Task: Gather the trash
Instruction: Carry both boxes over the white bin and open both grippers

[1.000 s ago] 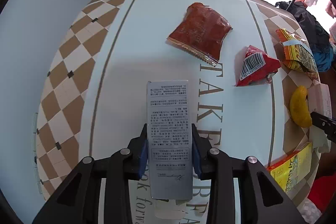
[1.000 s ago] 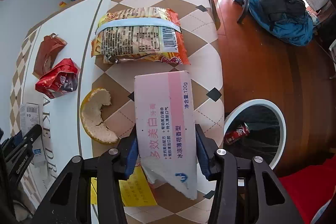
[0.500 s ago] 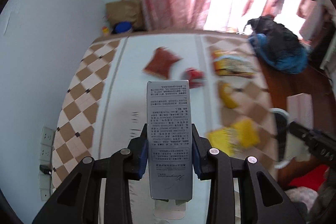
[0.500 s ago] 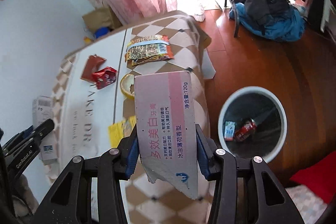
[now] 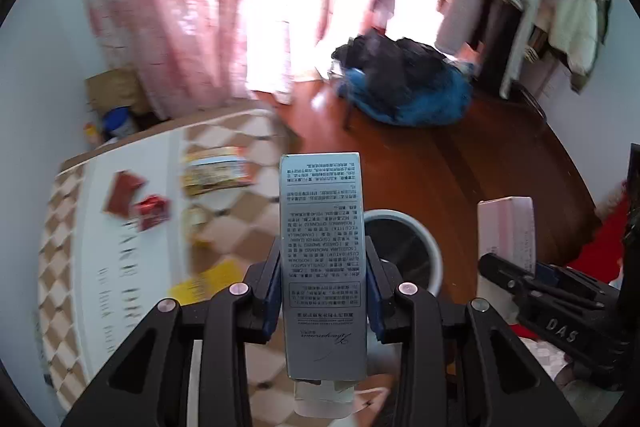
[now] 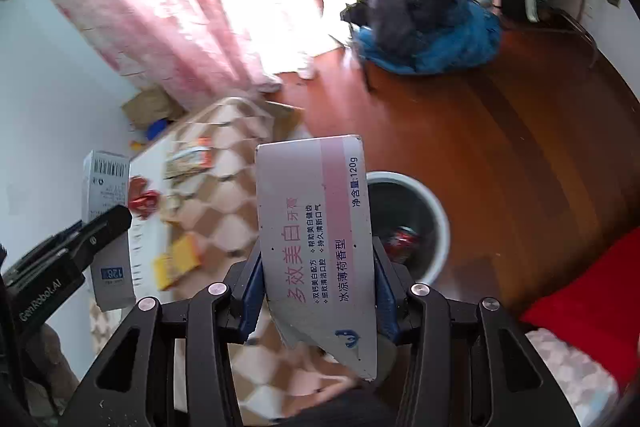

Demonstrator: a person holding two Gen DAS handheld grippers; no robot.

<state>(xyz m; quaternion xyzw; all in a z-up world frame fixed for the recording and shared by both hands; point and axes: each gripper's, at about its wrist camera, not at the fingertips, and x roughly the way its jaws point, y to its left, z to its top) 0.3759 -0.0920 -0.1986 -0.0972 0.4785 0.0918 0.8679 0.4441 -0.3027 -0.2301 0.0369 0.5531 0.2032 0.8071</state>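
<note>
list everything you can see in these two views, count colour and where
grey box: 1, silver-grey with black print, clamped in the left gripper
pink box: 1, white and pink, torn lower end, clamped in the right gripper
bin: 1, white rim, dark liner, on the floor beside the table, red trash inside
table: 1, white top with brown check border
snack wrappers: 2, red, on the table's white part
snack bag: 1, yellow-orange, on the check border
yellow packet: 1, near the table edge
clothes pile: 1, blue and black, on the floor
curtains: pink, at the window
paper bag: 1, brown, against the wall
</note>
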